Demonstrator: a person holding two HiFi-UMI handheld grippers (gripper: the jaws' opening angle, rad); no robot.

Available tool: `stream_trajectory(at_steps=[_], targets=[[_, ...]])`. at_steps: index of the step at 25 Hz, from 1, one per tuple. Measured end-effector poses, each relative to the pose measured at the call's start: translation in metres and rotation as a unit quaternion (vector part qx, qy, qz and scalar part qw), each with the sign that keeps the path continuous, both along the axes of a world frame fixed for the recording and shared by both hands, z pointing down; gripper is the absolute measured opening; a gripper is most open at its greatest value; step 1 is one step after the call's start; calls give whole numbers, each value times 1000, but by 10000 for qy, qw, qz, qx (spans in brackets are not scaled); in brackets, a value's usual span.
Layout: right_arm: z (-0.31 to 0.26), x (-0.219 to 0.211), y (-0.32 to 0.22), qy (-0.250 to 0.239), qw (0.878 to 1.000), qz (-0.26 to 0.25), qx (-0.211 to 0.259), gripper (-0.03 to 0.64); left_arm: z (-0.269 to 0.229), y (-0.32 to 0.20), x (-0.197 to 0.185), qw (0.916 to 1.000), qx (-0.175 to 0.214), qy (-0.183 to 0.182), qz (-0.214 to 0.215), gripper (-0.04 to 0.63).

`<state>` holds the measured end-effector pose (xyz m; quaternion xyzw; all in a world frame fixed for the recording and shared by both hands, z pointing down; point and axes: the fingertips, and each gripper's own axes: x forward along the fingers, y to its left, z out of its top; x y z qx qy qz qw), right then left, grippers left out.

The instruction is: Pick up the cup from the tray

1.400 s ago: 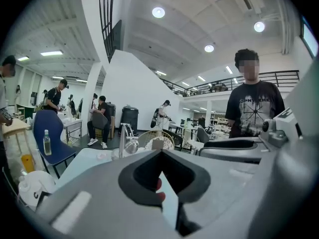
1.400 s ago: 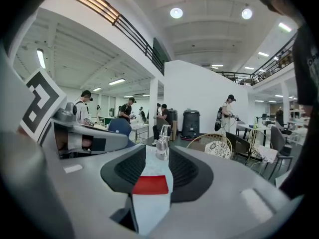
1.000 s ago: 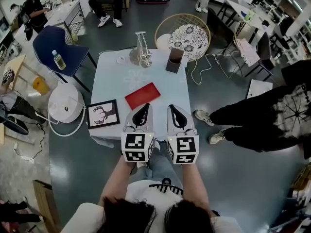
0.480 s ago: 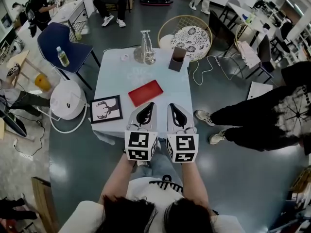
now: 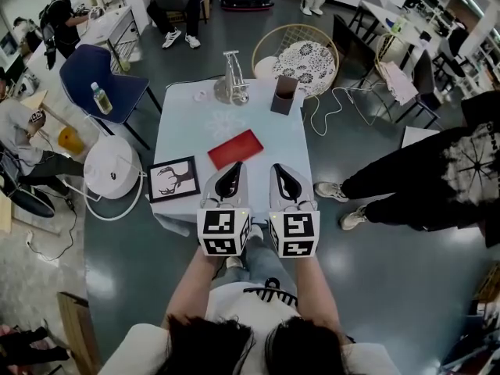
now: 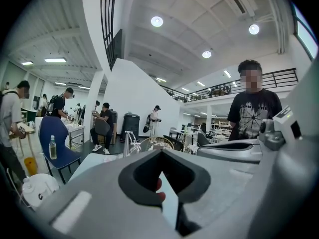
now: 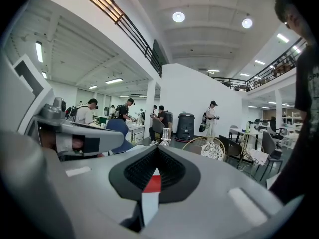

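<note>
L gripper [image 5: 237,167] & R gripper [image 5: 276,168] had jaws closed, empty, over the surface's [image 5: 183,131] near edge. Brown cup [image 5: 283,94], prob., stood at far edge, apart from red tray [image 5: 234,148]. Likely light, stiff; grip mid-wall.

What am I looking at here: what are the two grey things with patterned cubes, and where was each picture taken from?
There is no robot arm here. A person holds a two-jaw gripper in each hand: the left gripper and the right gripper. The overhead picture comes from a camera on the person's head, looking down. The other two come from cameras riding on each gripper, looking along its jaws. Both pairs of jaws are closed with nothing between them, so nothing is held. On the table lie a red tray and a framed deer picture. At the far edge stand a brown cup and a metal stand.
</note>
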<state>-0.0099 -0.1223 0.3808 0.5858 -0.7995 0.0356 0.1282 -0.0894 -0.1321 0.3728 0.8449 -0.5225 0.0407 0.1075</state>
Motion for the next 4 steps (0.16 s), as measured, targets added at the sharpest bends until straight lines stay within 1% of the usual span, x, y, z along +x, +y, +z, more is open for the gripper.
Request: stream_trajectory(at_steps=[4], targets=[[-1, -1, 1, -11, 10000, 3, -5, 20, 0, 0, 0, 10000, 4, -45, 38, 0]])
